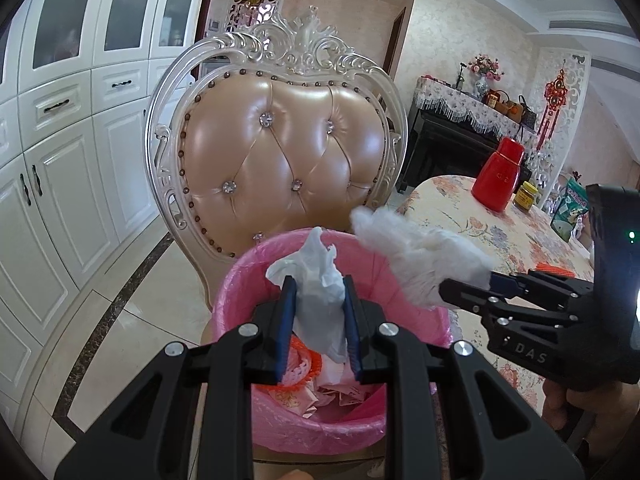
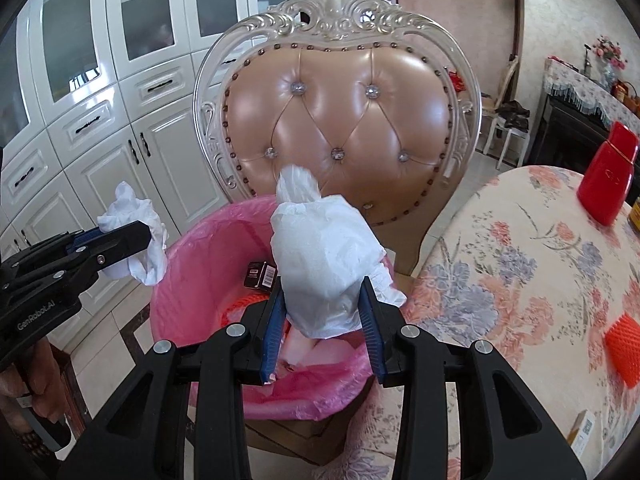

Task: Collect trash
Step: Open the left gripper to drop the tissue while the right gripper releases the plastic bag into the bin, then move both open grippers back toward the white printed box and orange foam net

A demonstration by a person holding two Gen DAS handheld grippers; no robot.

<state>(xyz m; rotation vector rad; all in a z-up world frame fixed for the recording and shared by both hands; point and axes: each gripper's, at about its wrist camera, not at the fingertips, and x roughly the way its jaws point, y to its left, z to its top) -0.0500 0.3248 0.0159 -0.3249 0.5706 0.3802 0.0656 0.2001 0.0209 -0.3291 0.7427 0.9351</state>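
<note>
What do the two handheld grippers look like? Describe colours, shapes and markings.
The left gripper and right gripper are both black, with angular linkage arms, silver pivot bolts and ribbed blue pads. White lettering marks the bodies; a small green light glows on the right one.

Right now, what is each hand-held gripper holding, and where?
Left hand-held gripper: crumpled tissue, pinched mid-wad. Right hand-held gripper: larger tissue wad, lower end.

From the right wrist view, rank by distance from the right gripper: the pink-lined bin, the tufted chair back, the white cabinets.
1. Pink-lined bin: directly below the right gripper, which holds a crumpled white tissue.
2. Tufted beige leather chair back: just behind the bin.
3. White panelled cabinets: farthest, along the left wall.
</note>
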